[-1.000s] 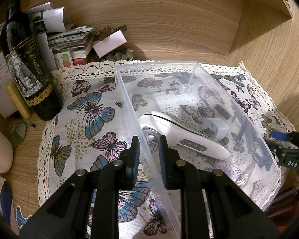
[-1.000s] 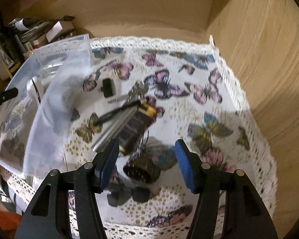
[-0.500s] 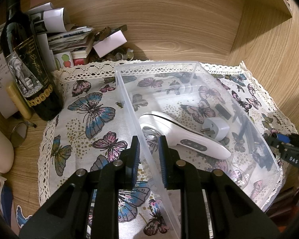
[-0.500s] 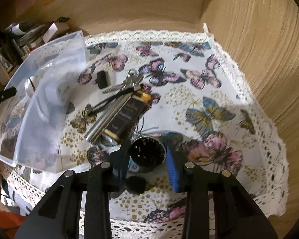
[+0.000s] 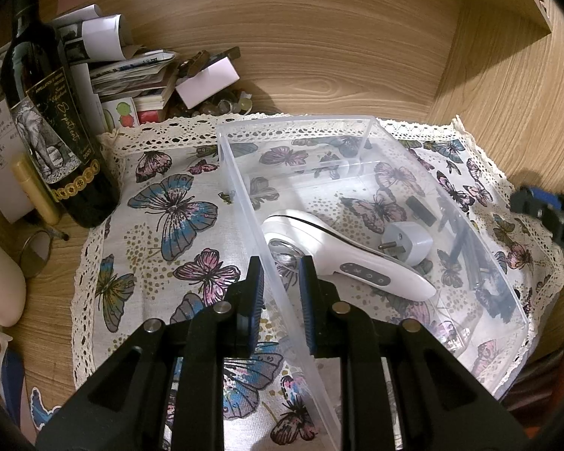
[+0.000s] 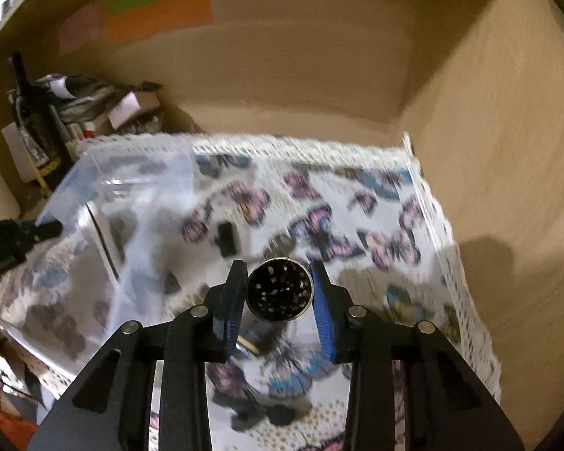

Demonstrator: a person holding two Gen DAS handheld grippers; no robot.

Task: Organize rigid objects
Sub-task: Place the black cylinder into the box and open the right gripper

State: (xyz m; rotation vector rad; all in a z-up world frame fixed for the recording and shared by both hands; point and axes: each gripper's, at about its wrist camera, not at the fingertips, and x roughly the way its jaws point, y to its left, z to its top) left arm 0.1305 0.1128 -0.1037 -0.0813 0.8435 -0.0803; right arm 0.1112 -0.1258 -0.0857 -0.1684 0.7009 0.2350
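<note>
My left gripper (image 5: 280, 282) is shut on the near left wall of a clear plastic bin (image 5: 368, 127) that stands on a butterfly cloth. The bin holds a white handheld device (image 5: 342, 248) and a white plug adapter (image 5: 410, 242). My right gripper (image 6: 278, 293) is shut on a round black disc (image 6: 280, 288) and holds it above the cloth, right of the bin (image 6: 131, 173). A small black block (image 6: 227, 238) lies on the cloth beyond it. The right gripper's tip shows in the left wrist view (image 5: 545, 210).
A dark wine bottle (image 5: 52, 120) stands at the left by a pile of papers and boxes (image 5: 139, 75). Wooden walls close the back and right (image 6: 488, 150). The right wrist view is motion-blurred.
My right gripper closed on the round black disc and lifted it off the cloth. My left gripper has stayed clamped on the bin wall.
</note>
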